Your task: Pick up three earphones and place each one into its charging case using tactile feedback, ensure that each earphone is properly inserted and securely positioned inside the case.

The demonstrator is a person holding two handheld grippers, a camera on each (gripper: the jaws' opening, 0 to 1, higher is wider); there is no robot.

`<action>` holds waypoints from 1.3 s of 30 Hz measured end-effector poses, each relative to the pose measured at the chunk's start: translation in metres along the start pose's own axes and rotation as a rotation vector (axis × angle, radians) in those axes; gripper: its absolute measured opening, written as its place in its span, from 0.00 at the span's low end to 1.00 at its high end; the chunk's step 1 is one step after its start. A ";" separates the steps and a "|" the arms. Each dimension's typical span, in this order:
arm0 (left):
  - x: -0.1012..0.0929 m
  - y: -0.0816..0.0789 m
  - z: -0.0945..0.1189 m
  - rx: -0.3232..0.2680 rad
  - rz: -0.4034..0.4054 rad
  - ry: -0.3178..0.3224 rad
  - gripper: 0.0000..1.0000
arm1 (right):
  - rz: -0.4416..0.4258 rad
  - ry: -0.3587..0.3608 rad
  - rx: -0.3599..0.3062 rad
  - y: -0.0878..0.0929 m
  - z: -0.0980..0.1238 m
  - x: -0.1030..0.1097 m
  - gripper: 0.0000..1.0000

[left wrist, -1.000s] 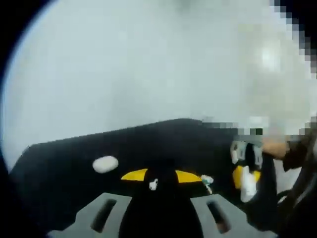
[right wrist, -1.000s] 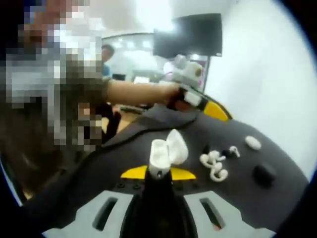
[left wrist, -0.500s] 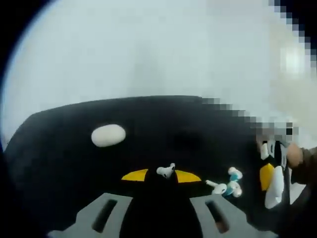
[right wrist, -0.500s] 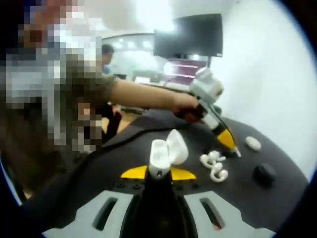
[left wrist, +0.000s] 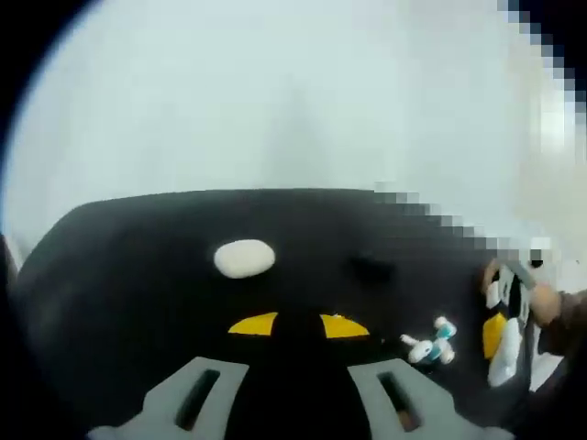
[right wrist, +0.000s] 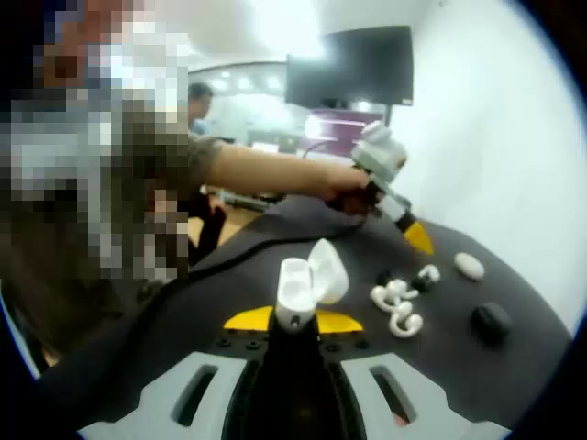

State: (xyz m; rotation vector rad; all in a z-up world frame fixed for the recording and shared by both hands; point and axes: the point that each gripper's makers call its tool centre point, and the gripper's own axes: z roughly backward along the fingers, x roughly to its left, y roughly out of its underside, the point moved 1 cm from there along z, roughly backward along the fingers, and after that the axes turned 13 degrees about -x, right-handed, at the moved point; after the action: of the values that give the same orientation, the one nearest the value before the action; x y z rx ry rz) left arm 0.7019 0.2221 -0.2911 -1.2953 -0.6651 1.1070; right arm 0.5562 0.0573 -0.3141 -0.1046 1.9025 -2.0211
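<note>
One open white case (right wrist: 298,291) stands upright in the right gripper (right wrist: 293,323), clamped at its base, lid tipped back to the right. Far right on the black mat (right wrist: 514,367), white earphones (right wrist: 396,307) lie in a loose cluster. The left gripper (right wrist: 415,236) hovers above them, yellow tips pointing down; I cannot tell its grip.

Counts, taken relative to the open white charging case (right wrist: 310,282): one such open case; one closed white oval case (right wrist: 469,265) far beyond it; one dark rounded case (right wrist: 492,320) to its right; two white hooked earphones (right wrist: 396,307) just beside it; one small earbud (right wrist: 425,275) behind those; all on one black surface (right wrist: 183,321).
</note>
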 end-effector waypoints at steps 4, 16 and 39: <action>-0.011 0.008 -0.004 0.072 0.124 0.018 0.13 | 0.000 0.000 -0.001 0.000 0.000 -0.001 0.17; -0.013 0.022 -0.024 0.152 0.204 -0.020 0.10 | 0.004 -0.004 -0.004 0.000 0.000 -0.002 0.17; -0.011 -0.014 0.014 -0.038 0.057 -0.013 0.00 | 0.004 0.001 -0.007 0.001 0.000 -0.003 0.17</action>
State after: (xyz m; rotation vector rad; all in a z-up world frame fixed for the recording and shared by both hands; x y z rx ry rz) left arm 0.6887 0.2186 -0.2730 -1.3482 -0.6648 1.1546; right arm 0.5592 0.0582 -0.3141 -0.1012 1.9087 -2.0123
